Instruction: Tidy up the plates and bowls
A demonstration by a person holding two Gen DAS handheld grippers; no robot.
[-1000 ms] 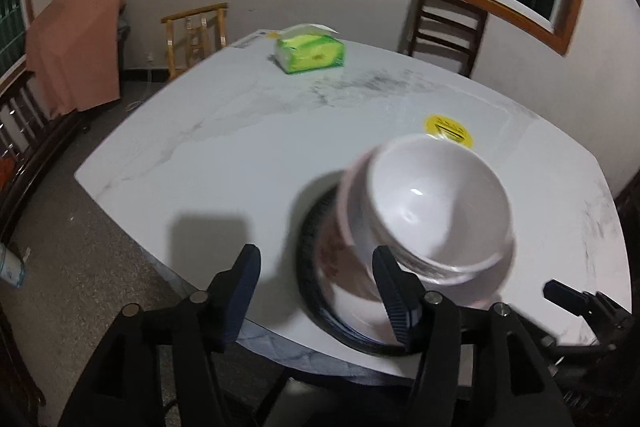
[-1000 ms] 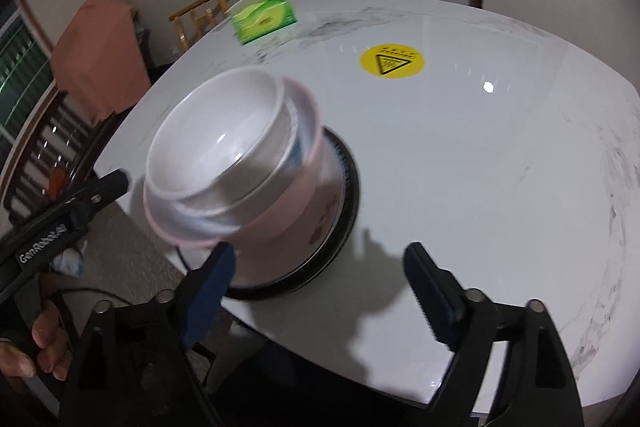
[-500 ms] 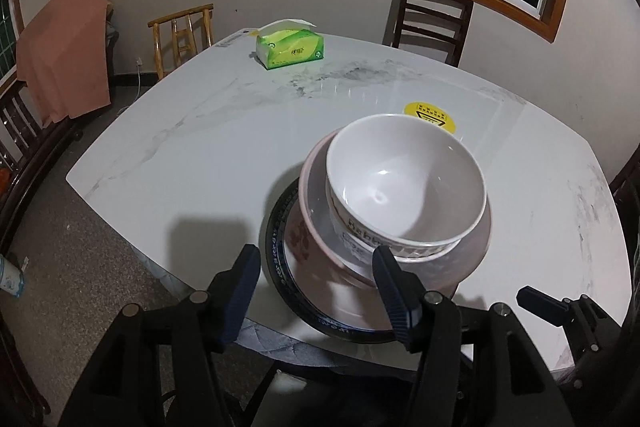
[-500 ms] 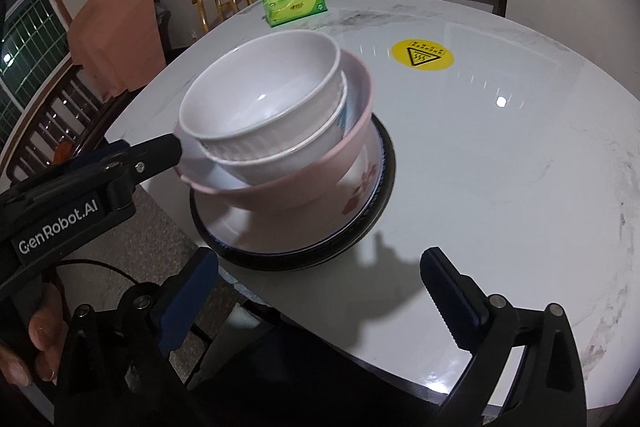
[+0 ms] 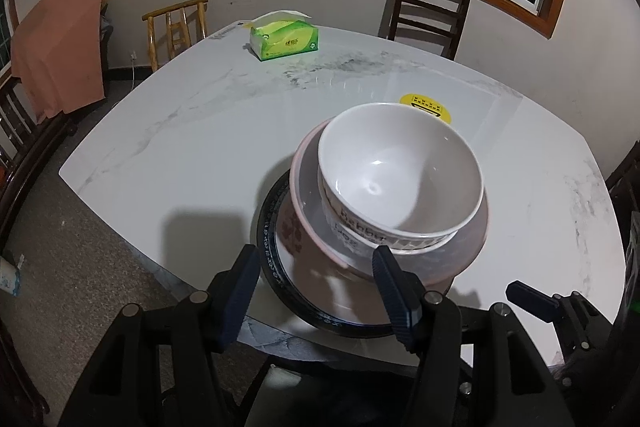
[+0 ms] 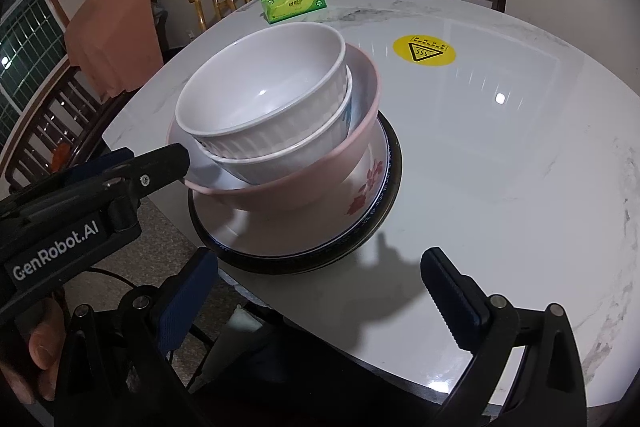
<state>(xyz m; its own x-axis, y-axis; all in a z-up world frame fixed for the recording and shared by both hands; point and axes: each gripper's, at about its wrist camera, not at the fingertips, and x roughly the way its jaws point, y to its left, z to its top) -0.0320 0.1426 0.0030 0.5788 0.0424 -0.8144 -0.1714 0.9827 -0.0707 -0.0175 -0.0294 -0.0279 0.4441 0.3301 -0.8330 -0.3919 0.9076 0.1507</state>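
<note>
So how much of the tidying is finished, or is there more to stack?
Stacking looks done: two white bowls sit nested in the pink bowl, which rests on the dark-rimmed plate near the table edge. Nothing is in hand; the left gripper and right gripper are both open. No loose dishes show elsewhere, only a tissue box, so little seems left.

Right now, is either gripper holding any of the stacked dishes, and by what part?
Nothing is held. The left gripper and right gripper are both open, apart from the stacked white bowl, pink floral bowl and dark-rimmed plate.

Left gripper (image 5: 316, 285), right gripper (image 6: 316, 291) both agape
</note>
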